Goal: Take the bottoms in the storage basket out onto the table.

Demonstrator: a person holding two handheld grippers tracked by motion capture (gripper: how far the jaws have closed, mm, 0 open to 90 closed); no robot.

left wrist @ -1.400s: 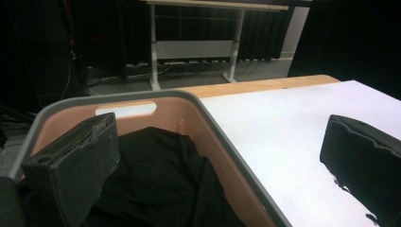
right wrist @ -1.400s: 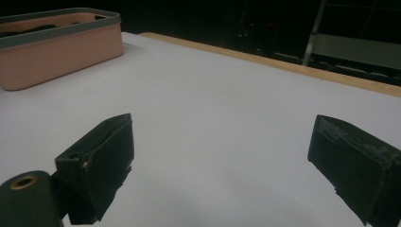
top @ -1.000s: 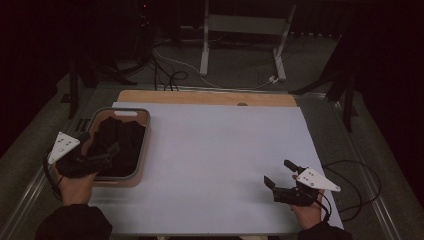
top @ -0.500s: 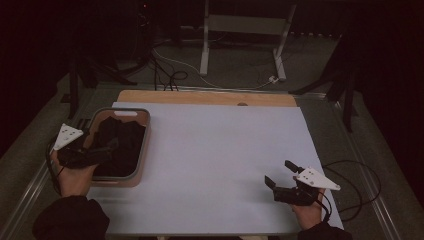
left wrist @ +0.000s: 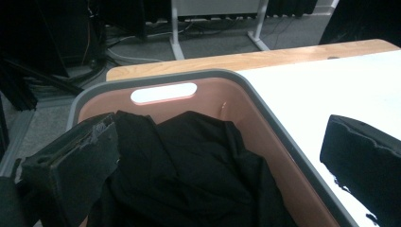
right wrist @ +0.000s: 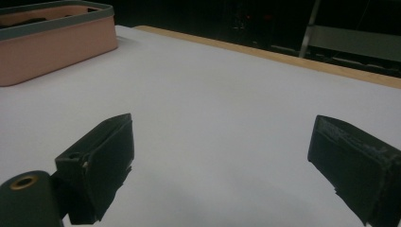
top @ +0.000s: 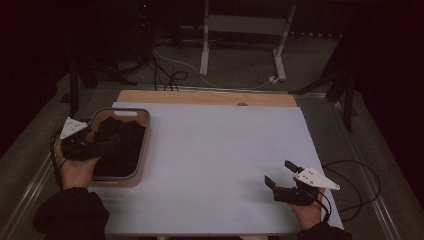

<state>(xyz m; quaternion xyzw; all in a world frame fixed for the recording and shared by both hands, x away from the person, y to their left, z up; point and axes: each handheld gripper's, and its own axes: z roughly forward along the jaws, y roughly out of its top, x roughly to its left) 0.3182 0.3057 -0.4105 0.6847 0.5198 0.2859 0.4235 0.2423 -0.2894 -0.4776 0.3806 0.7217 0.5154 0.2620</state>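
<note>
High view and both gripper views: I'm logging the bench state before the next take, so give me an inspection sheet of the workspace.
Surface: white table top, wooden strip along the far edge.
Job's things: pink bin with grey rim at the left, black cloth piled inside.
Clutter: nothing seen.
Grippers: left gripper open over the bin; right gripper open, low over bare table near the front right.
Cables: a cable trails off the right edge.
Surroundings: dark room, metal stand, floor cables.

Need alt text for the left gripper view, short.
The left gripper, jaws wide open, hangs over a pink basket with a grey rim that holds crumpled black cloth. The basket sits at the edge of a white table; one jaw is over the cloth, the other over the table outside the rim.
</note>
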